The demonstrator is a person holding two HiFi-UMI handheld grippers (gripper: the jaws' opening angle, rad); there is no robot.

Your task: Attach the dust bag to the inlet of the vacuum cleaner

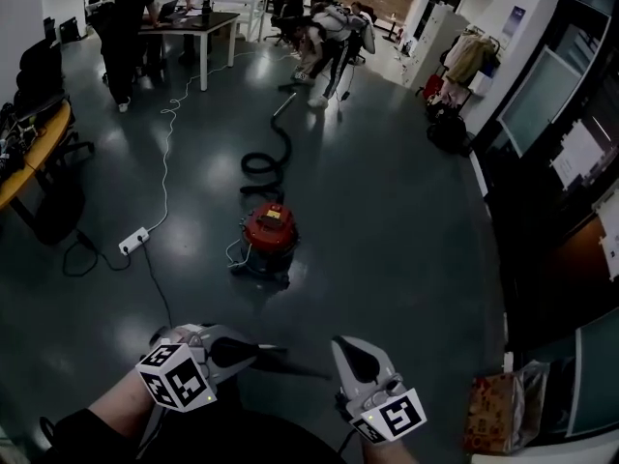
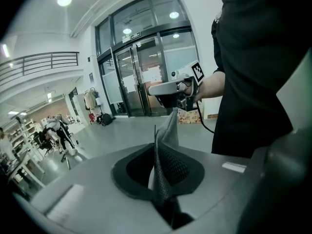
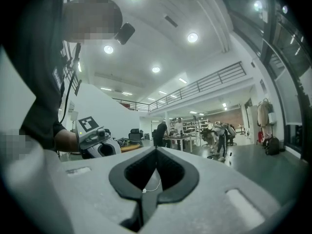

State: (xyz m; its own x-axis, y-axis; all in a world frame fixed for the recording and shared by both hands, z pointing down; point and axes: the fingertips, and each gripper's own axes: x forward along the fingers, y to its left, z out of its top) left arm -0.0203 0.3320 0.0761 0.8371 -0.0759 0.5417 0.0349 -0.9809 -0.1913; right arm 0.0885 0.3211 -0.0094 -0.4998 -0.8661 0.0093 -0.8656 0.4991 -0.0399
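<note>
- Dust bag (image 2: 168,135): grey cloth clamped in your left gripper (image 2: 158,179), well apart from the red vacuum cleaner (image 1: 270,232) mid-floor (image 1: 387,220).
- Right gripper (image 3: 156,172): closed, empty.
- Risk: one-sided pinch on thin cloth; the bag could slip out on approach.

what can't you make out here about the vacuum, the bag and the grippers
Vacuum cleaner inlet: too small and dark in the head view.
Dust bag, whole shape: left gripper view shows only the strip pinched in the left gripper; head view too dark.
Whether the shut right gripper pinches the bag: no cloth shows in right gripper view.
</note>
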